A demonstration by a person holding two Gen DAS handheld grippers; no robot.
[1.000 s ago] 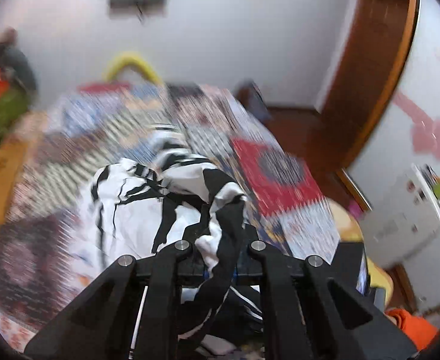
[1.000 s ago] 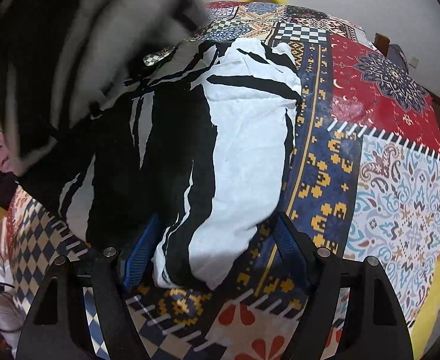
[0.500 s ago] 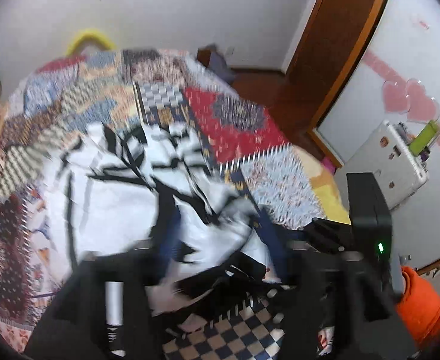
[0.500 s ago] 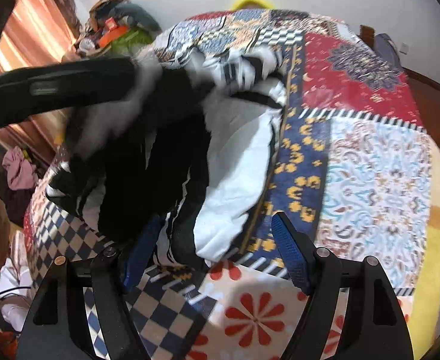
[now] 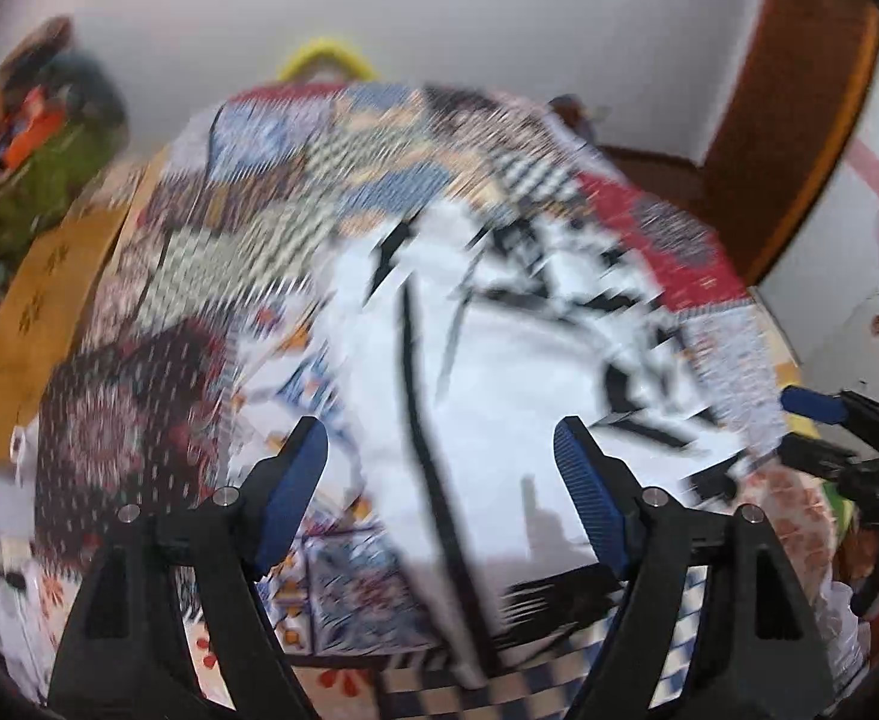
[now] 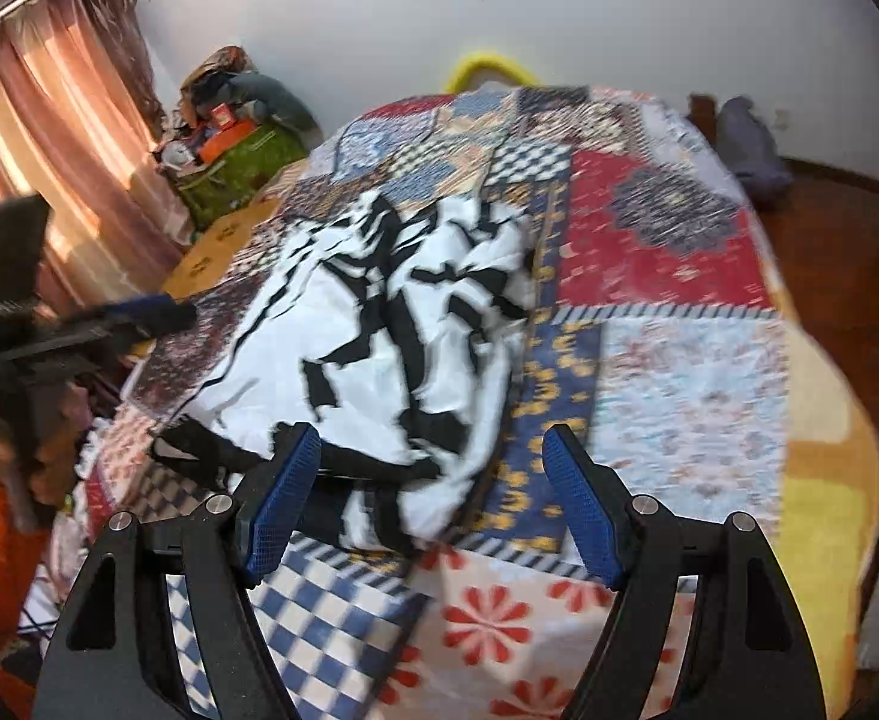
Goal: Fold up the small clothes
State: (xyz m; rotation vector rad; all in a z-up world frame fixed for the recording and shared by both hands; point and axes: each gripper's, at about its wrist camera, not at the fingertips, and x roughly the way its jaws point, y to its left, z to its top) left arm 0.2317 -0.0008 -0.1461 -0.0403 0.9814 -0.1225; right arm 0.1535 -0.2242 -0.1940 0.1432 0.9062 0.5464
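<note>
Both tools are free of cloth: the left hand-held gripper (image 5: 439, 468) has its jaws spread wide with nothing between them, and the right hand-held gripper (image 6: 430, 480) is likewise spread and empty. The black-and-white patterned garment (image 6: 391, 336) lies crumpled on the patchwork bedspread (image 6: 679, 372), just ahead of the right hand-held gripper and ahead and slightly right of the left one. The step in hand looks like spreading it flat before any fold. To do that well, each tool should probably pinch a single layer at an outer edge, not the bunched middle, then draw apart.
</note>
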